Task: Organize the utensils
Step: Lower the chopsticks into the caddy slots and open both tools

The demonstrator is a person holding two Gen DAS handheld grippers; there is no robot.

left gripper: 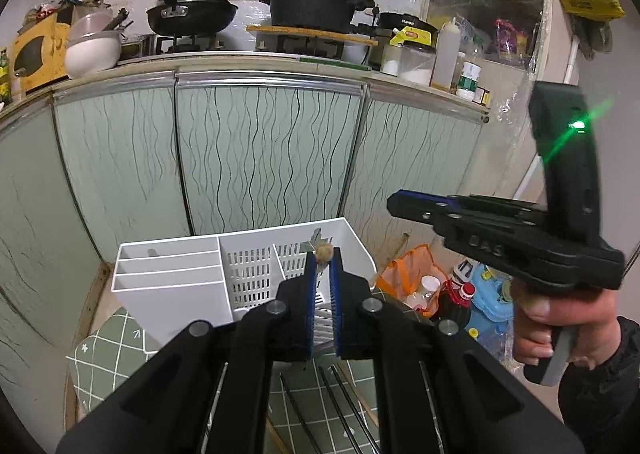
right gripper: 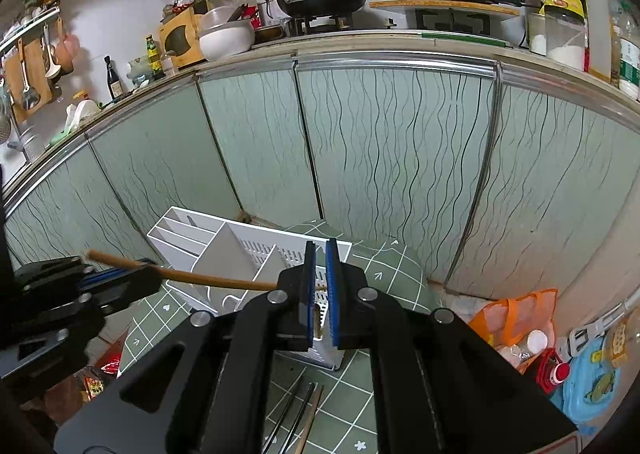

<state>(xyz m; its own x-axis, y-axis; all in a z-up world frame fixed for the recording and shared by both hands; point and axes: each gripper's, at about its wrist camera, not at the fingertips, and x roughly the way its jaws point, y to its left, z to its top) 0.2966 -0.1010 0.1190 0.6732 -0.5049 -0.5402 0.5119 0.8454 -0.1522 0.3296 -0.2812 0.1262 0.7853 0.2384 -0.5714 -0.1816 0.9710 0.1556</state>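
Chopstick: slender brown wooden chopstick [right gripper: 208, 280], pinched in left gripper [left gripper: 323, 260], well above green grid-patterned mat [right gripper: 384, 274].
Long axis: near level, tip end-on in left view, running toward white slotted plastic utensil caddy [left gripper: 256, 250].
Right gripper [right gripper: 320, 250]: nearly closed, seemingly empty, beside caddy.
Nearer hand: left.

Chopstick [right gripper: 200, 278]: far end hidden behind right gripper [right gripper: 320, 286] pads; in left view only its butt end shows. Loose chopsticks [right gripper: 296, 418] at 6 o'clock cut off by arm and frame edge. Rack [left gripper: 168, 274] lower front hidden by left gripper [left gripper: 323, 286].
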